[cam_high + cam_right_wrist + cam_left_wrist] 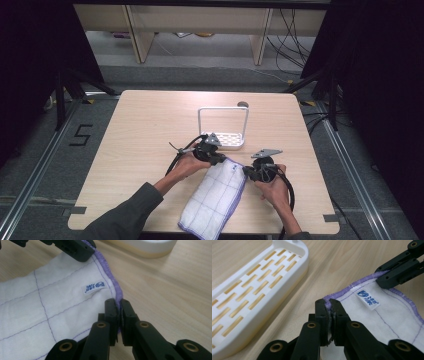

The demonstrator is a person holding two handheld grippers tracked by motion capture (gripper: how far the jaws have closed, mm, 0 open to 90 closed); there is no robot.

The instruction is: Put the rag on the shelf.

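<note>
Two sets of tongs are clamped on the far edge of a white cloth with purple stitching and trim: the left tongs pinch one far corner, the right tongs pinch the purple hem at the other, each with the fabric pressed between its black jaws. The cloth lies on the near half of the desk, running from the tongs back toward the person's edge, with a small printed label near the gripped edge. The step looks like lifting the cloth by this edge, perhaps to hang it on the white rack standing just beyond it. To do that well, both hands should probably rise together and keep the edge taut, so neither corner slips out and the cloth does not sag or drag the rack's slotted base. The desk is pale wood, bare apart from rack and cloth. Around it are grey floor, dark curtains at both sides, loose cables at the right, and a "5" marked on the floor to the left.
</note>
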